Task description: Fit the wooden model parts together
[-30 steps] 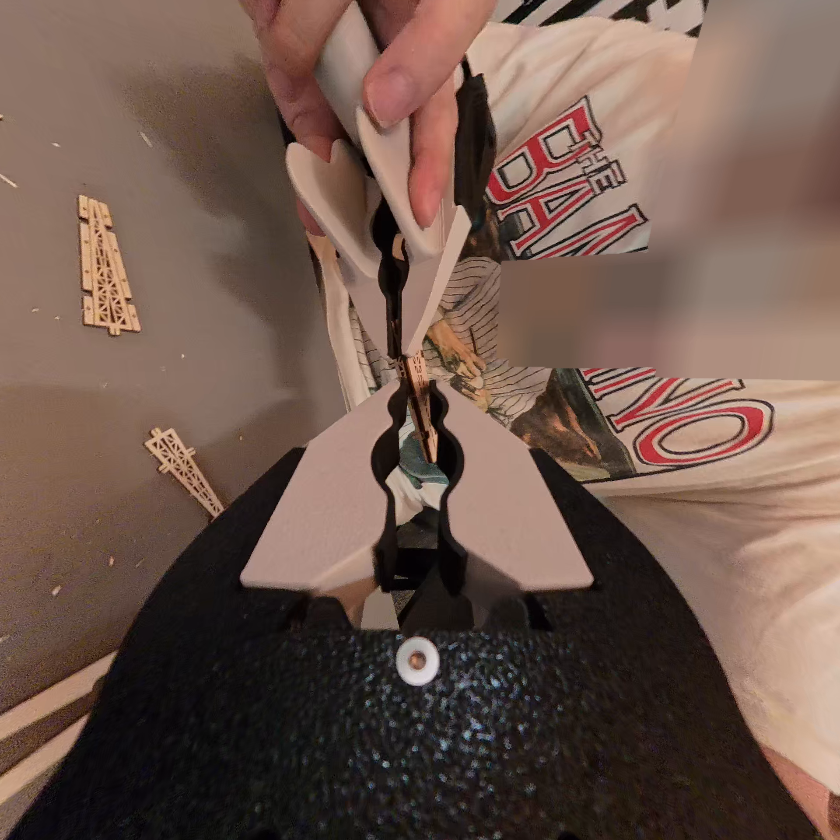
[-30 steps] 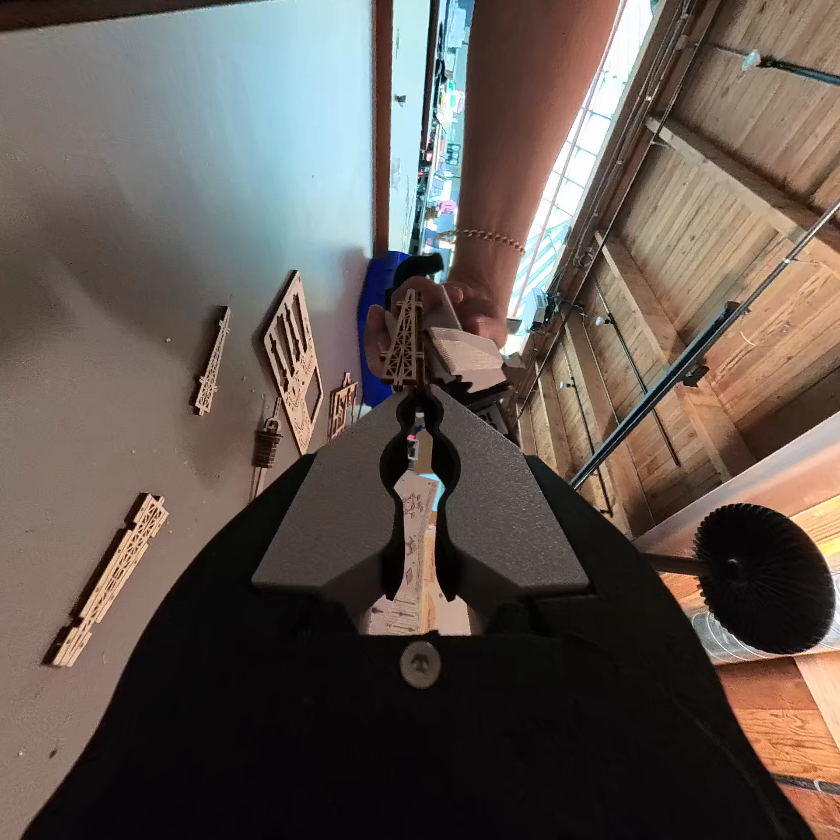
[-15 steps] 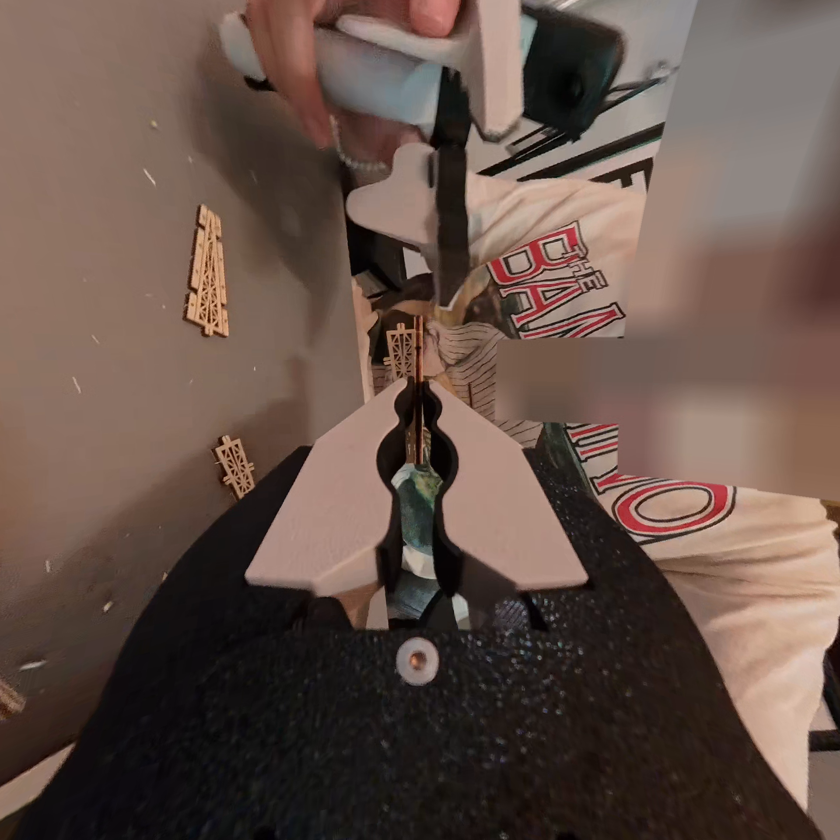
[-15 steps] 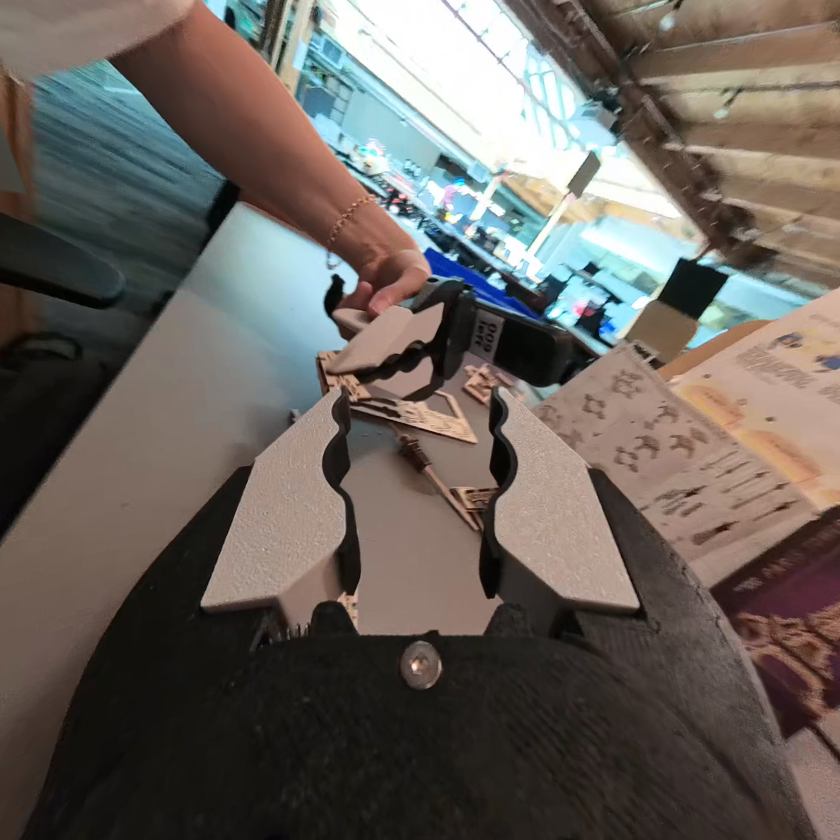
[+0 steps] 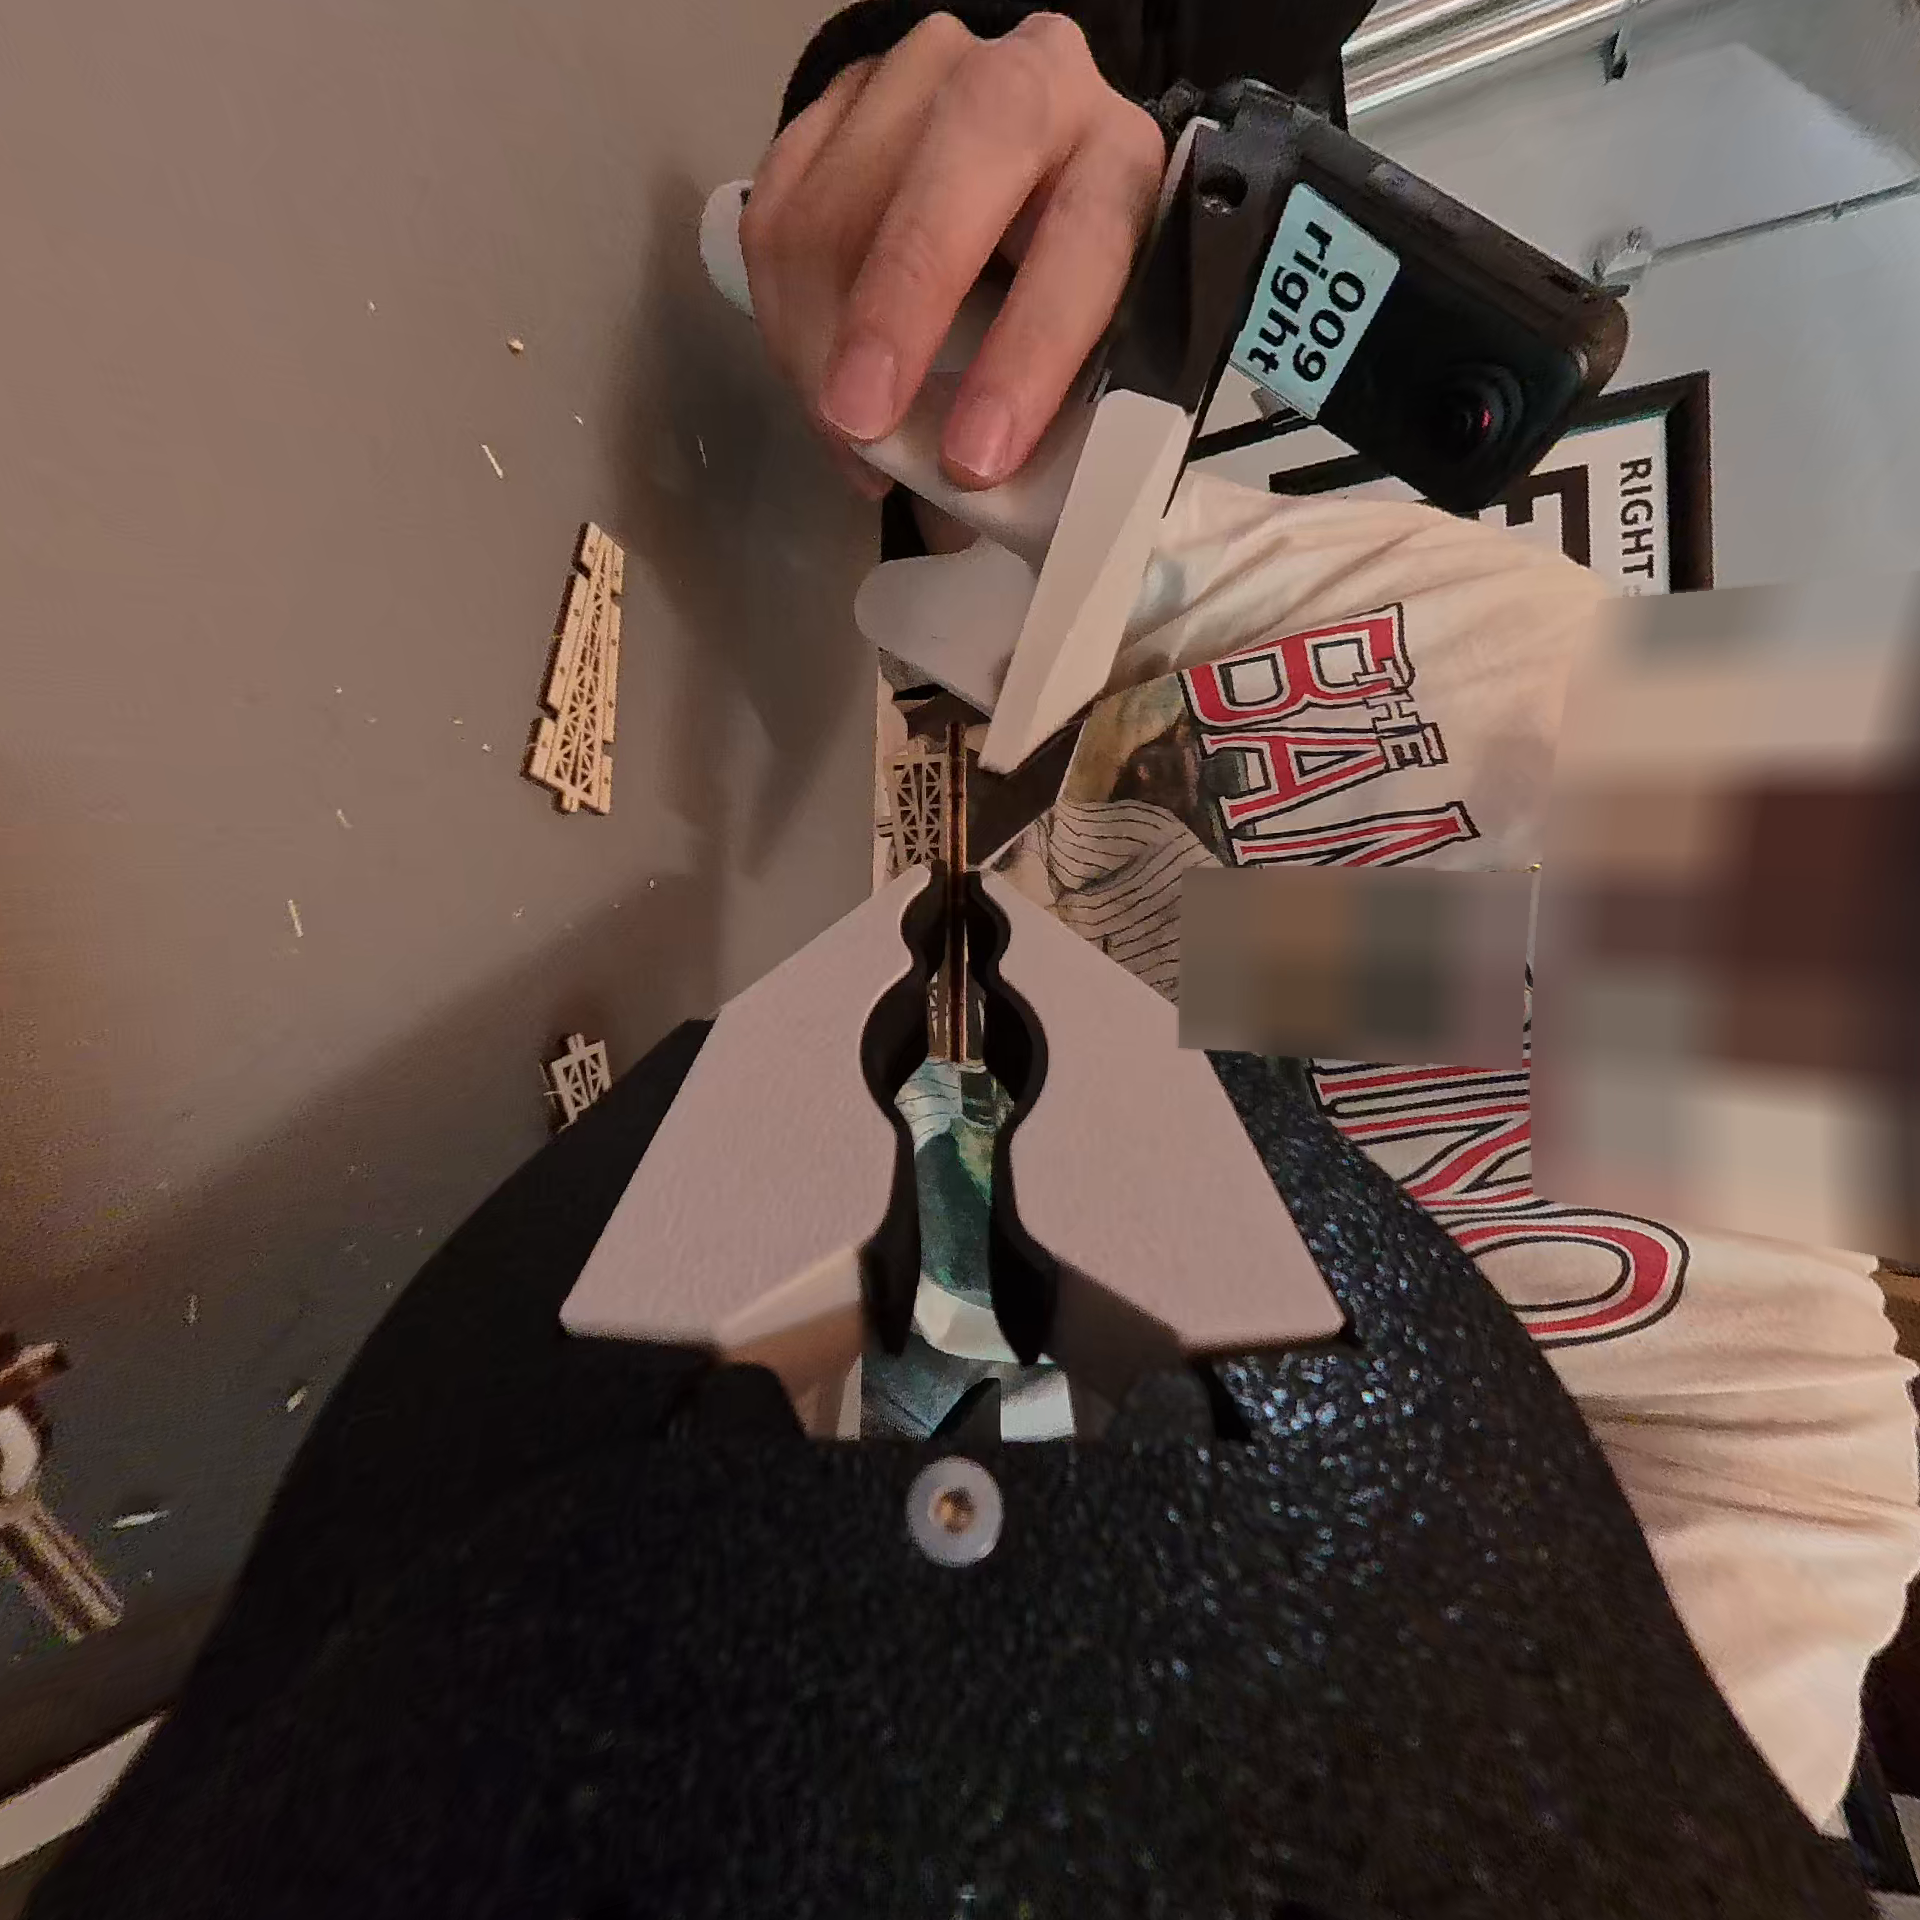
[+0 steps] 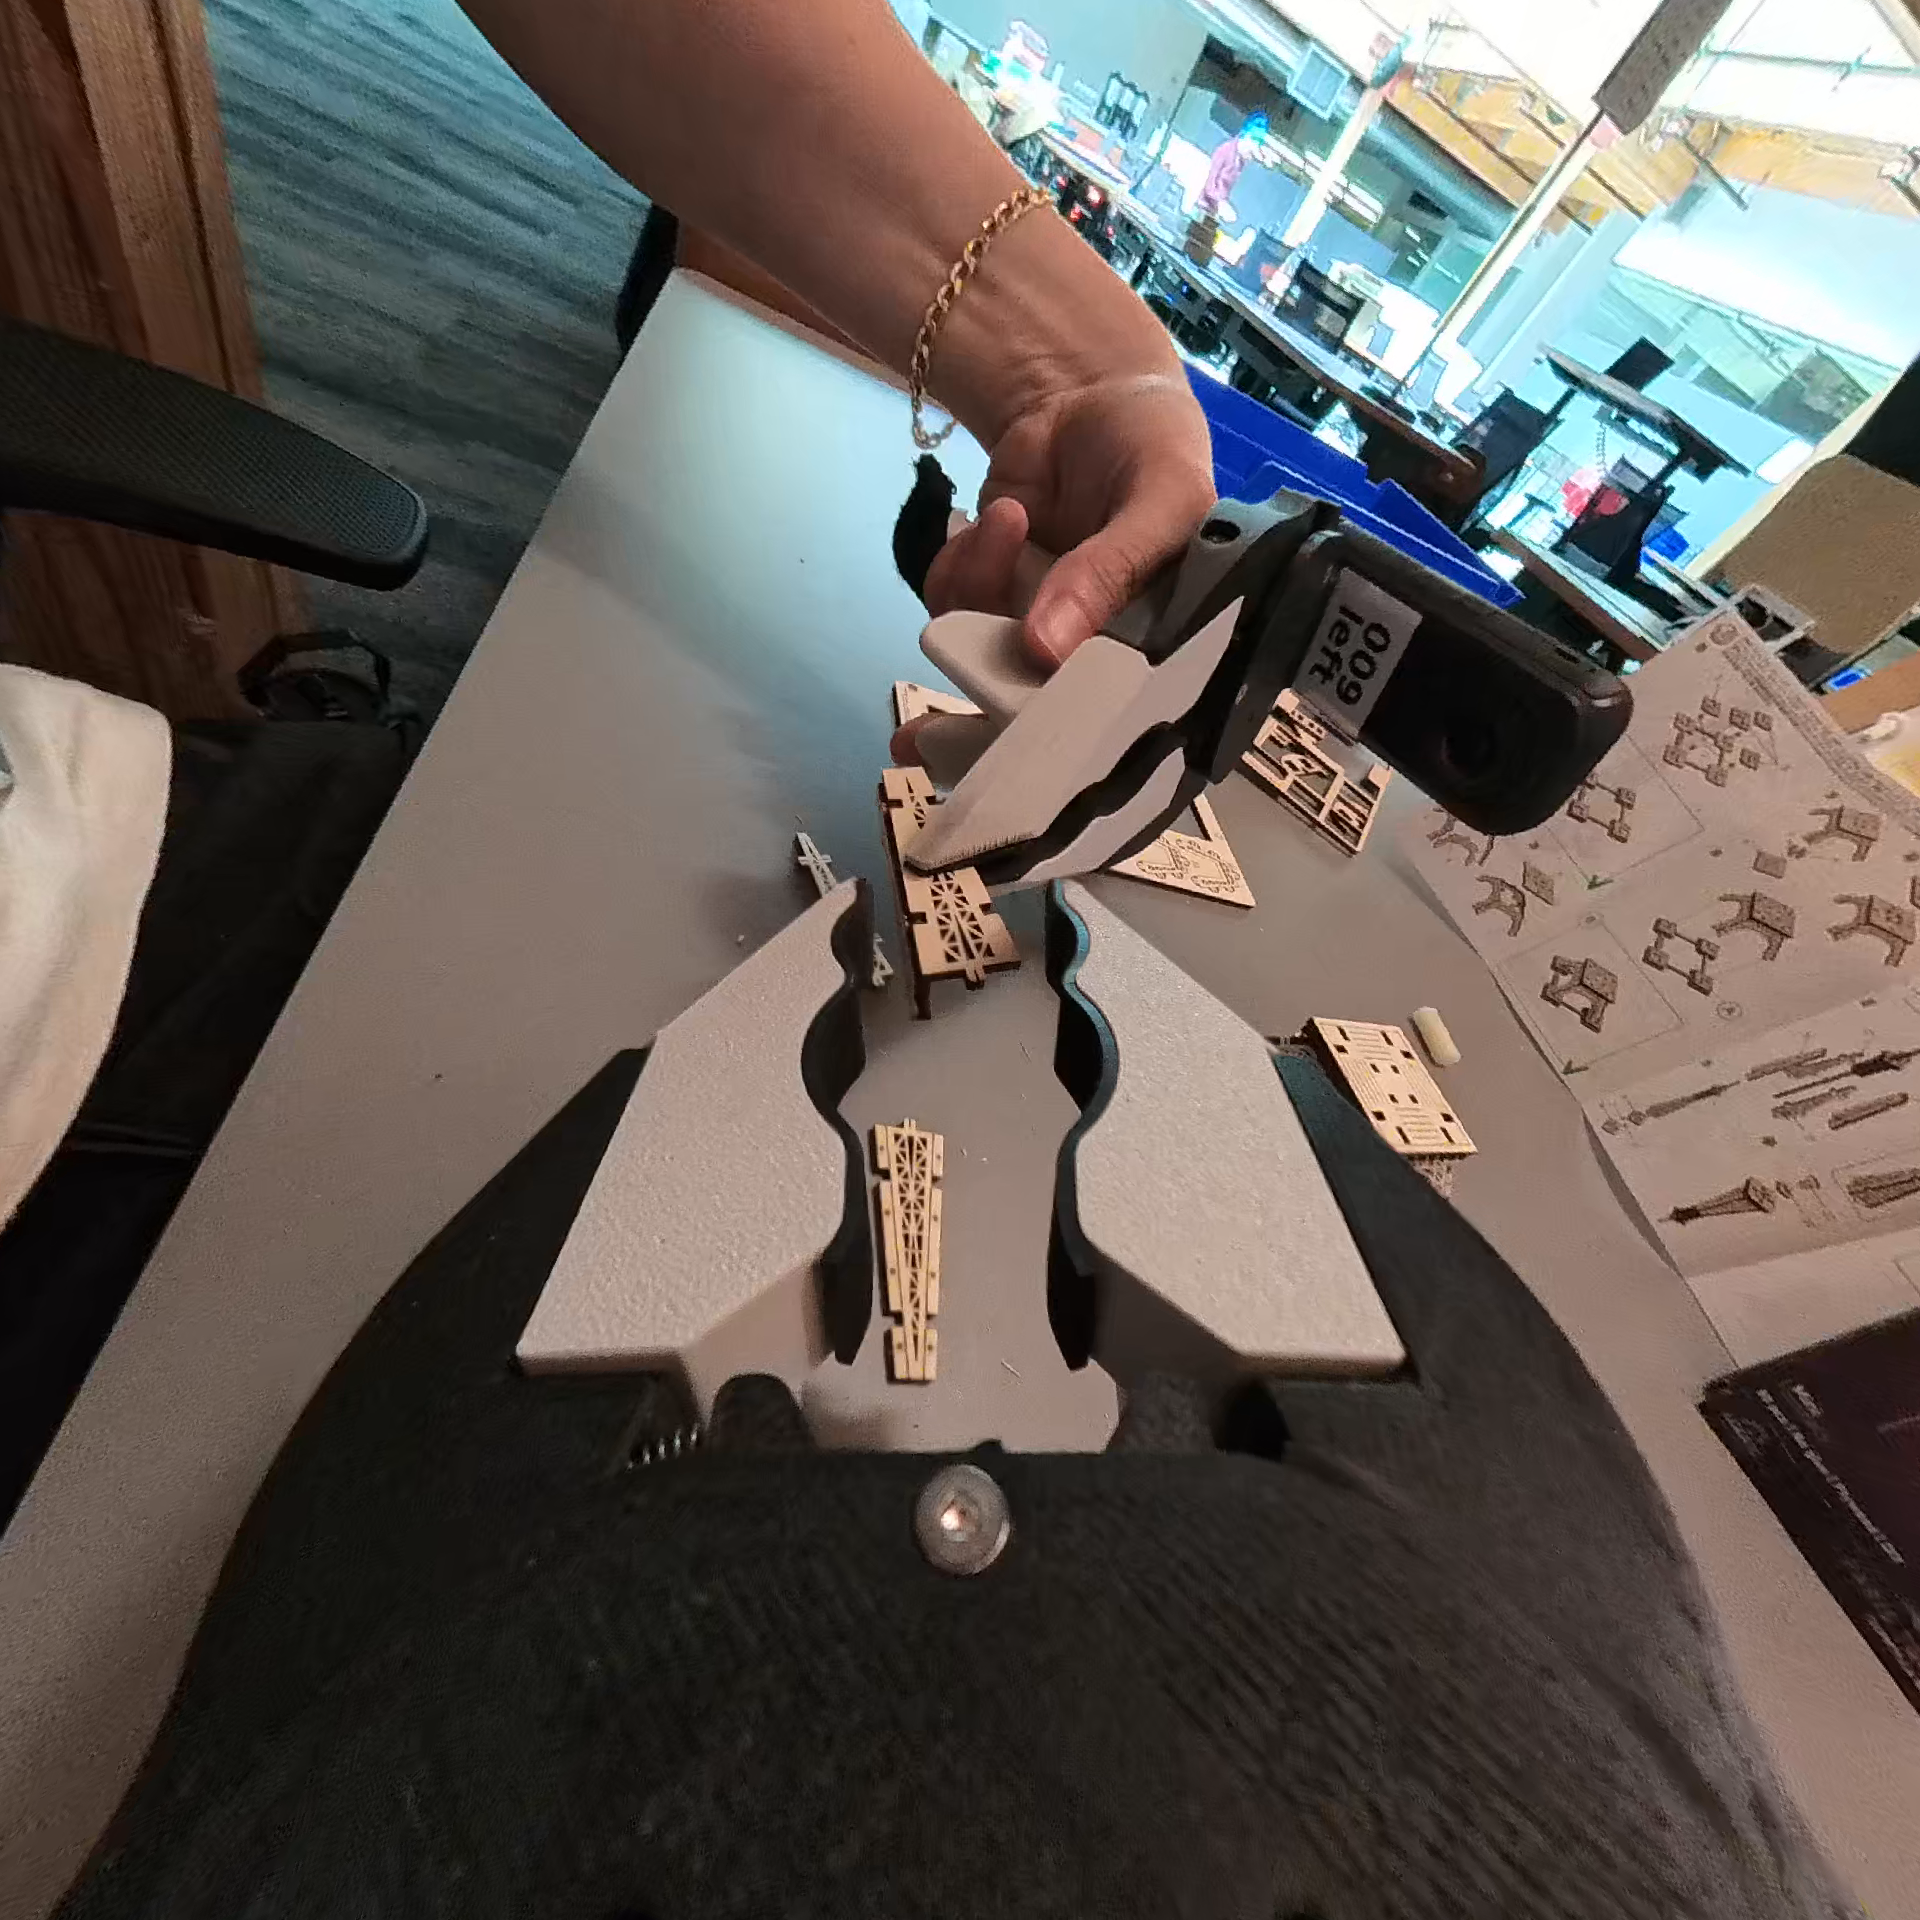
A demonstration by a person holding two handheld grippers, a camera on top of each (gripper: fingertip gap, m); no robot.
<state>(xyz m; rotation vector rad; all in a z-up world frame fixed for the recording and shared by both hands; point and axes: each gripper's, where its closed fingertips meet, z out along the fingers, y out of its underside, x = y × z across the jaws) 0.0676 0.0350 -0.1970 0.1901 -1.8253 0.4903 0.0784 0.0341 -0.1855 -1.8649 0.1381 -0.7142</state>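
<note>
My left gripper (image 5: 954, 883) is shut on a wooden lattice part (image 5: 956, 790), seen edge-on between its tips. In the right wrist view the left gripper (image 6: 977, 857) holds this part (image 6: 951, 920), two joined lattice panels, just above the grey table (image 6: 623, 727). My right gripper (image 6: 961, 904) is open and empty, low over the table, its tips close to the held part. A loose tapered lattice piece (image 6: 909, 1247) lies flat on the table between the right gripper's fingers. One right finger (image 5: 1081, 623) shows above the held part in the left wrist view.
More lattice pieces (image 5: 577, 675) lie on the table. A square wooden plate (image 6: 1392, 1086), a triangular cut-out sheet (image 6: 1184, 862) and a paper instruction sheet (image 6: 1714, 935) lie to the right. A blue bin (image 6: 1330, 488) stands behind. A chair armrest (image 6: 208, 468) is at the left. My left and right fingertips are right by each other. The loose tapered lattice piece (image 6: 909, 1247) sits 8 cm or so from the ends of my left fingers. The left camera catches it too, in the left wrist view (image 5: 601, 652).
My right gripper, shut on a lattice piece a second ago, has opened and swung down over the table. My left gripper has stayed shut on its part.
</note>
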